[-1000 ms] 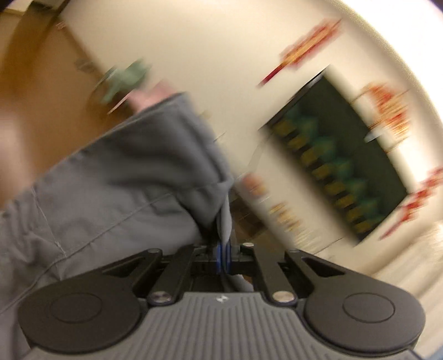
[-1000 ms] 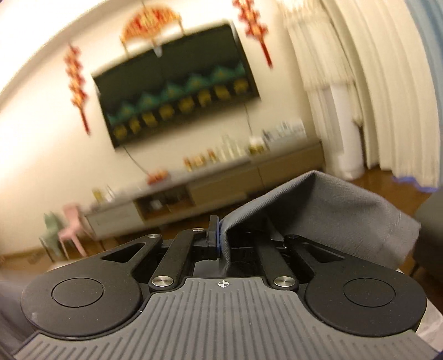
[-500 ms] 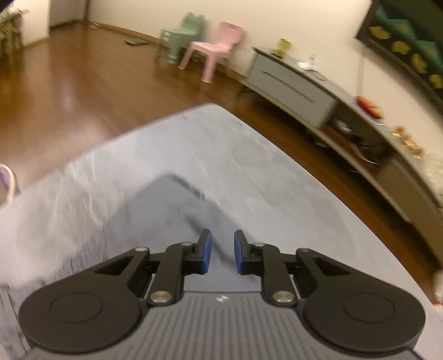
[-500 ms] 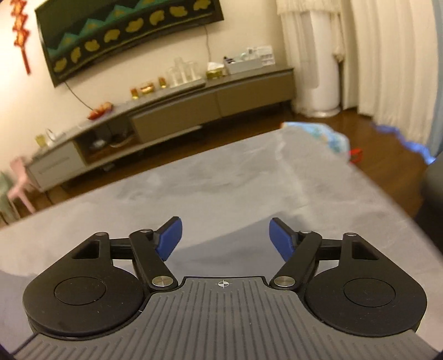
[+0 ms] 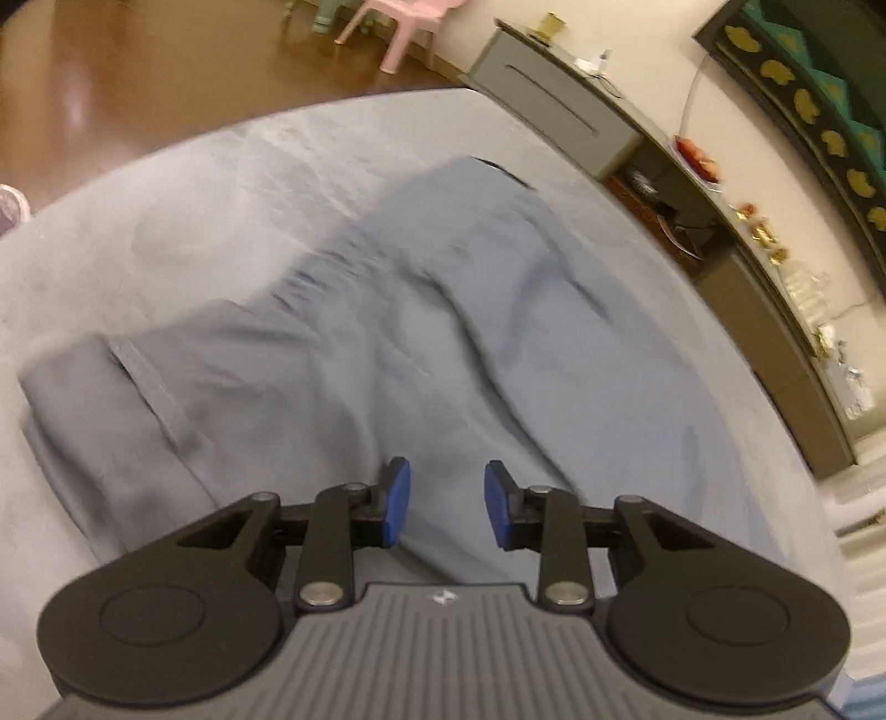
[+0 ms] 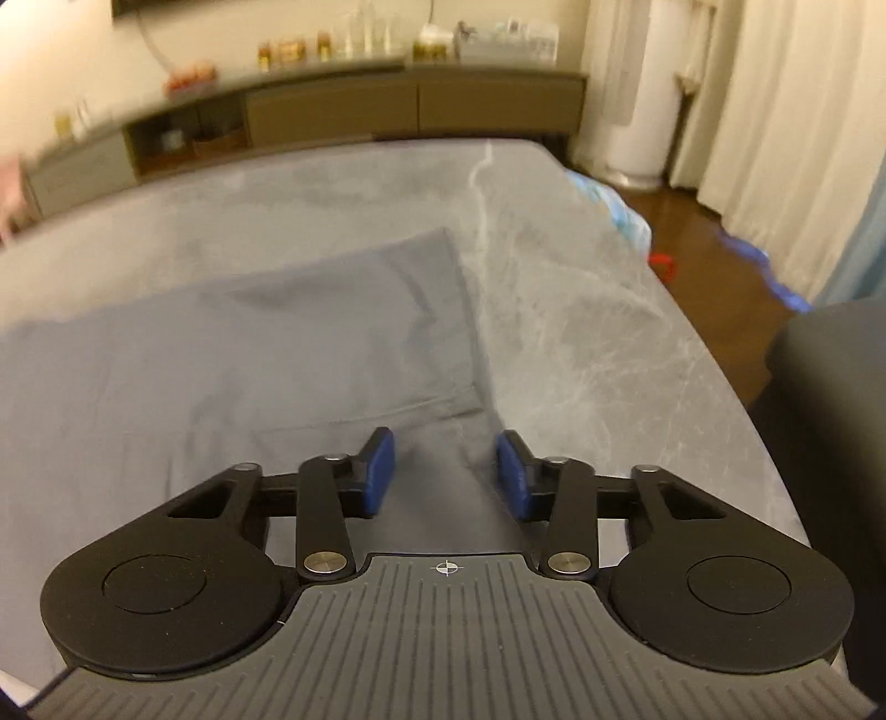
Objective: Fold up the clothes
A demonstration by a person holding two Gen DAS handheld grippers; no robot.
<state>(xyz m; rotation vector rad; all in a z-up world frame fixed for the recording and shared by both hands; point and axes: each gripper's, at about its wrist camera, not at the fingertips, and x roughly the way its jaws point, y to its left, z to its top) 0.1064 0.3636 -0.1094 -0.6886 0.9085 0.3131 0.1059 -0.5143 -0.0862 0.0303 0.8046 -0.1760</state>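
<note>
Grey table (image 5: 183, 183) fills both views. On it lies the grey garment (image 5: 387, 332), spread loosely with soft wrinkles.

Left wrist view only: the garment's whole length, long axis running from the near-left folded end, with its seam, away to the far right, where a dark edge shows at the far tip. Also pink chair (image 5: 410, 25) on the wood floor and the low cabinet (image 5: 559, 105) along the wall.

Right wrist view only: garment's (image 6: 266, 354) right edge and far corner, bare table (image 6: 581, 332) beside it, white curtains (image 6: 786, 138), a blue-white bundle (image 6: 620, 210) at the table's far right edge.

Left gripper (image 5: 447, 507): blue pads parted moderately, nothing between them, over the cloth.

Right gripper (image 6: 447, 476): pads parted somewhat wider, empty, straddling the garment's right edge; contact unclear.
</note>
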